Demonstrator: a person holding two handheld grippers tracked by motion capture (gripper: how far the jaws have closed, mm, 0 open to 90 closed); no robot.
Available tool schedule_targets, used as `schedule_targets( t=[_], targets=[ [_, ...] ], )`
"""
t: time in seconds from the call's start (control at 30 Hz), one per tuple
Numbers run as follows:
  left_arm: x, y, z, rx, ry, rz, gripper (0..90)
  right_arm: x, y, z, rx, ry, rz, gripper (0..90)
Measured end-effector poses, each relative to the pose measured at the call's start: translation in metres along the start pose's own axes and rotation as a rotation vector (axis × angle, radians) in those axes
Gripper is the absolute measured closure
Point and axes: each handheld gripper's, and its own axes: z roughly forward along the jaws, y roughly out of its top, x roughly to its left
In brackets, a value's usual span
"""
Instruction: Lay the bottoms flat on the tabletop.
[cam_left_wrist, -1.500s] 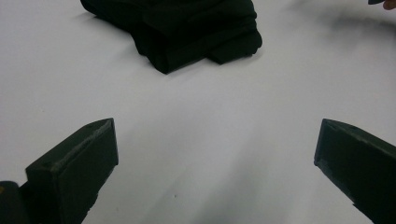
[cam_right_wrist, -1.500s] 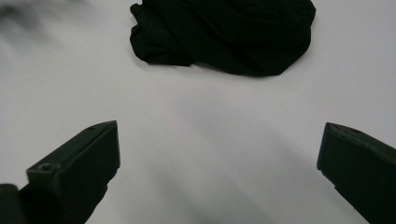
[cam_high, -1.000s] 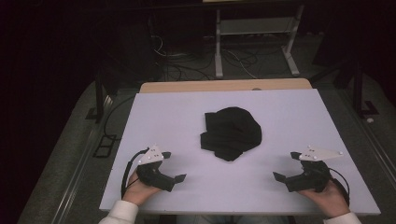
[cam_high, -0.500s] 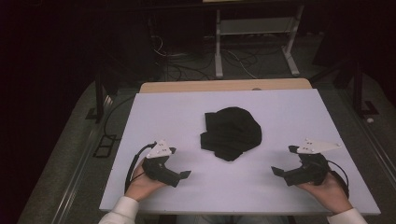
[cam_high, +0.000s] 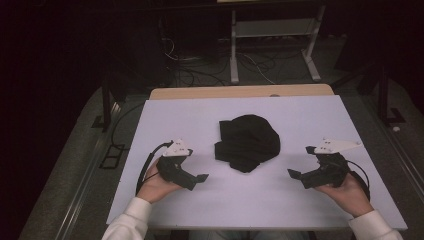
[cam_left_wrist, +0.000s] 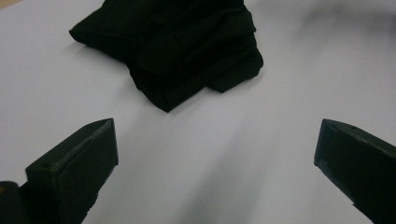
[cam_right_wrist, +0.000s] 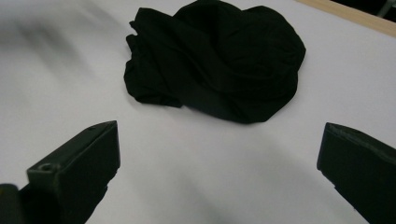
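Note:
A crumpled black cloth (cam_high: 247, 142) lies bunched in the middle of the white table top (cam_high: 200, 115). My left gripper (cam_high: 202, 178) is held low at the cloth's near left, jaws wide apart and empty, pointing toward it. My right gripper (cam_high: 291, 173) is at the cloth's near right, also open and empty. In the left gripper view the black cloth (cam_left_wrist: 180, 44) sits ahead of the spread jaws, a short gap away. The right gripper view has the black cloth (cam_right_wrist: 219, 58) ahead between its open jaws, not touched.
A bare wooden strip (cam_high: 240, 92) edges the table's far side. Beyond it stand a metal frame (cam_high: 272, 45) and cables (cam_high: 190, 70) on a dark floor. A black cable (cam_high: 147, 162) trails from the left gripper.
Both grippers have moved forward and inward, closer to the black cloth. The cloth has not moved.

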Motion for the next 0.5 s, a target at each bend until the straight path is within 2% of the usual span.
schedule_targets(
  t=[0.5],
  targets=[
    [0.012, 0.023, 0.001, 0.009, 0.009, 0.016, 0.0, -0.008, 0.021, 0.012, -0.004, 0.009, -0.016, 0.0]
  ],
)
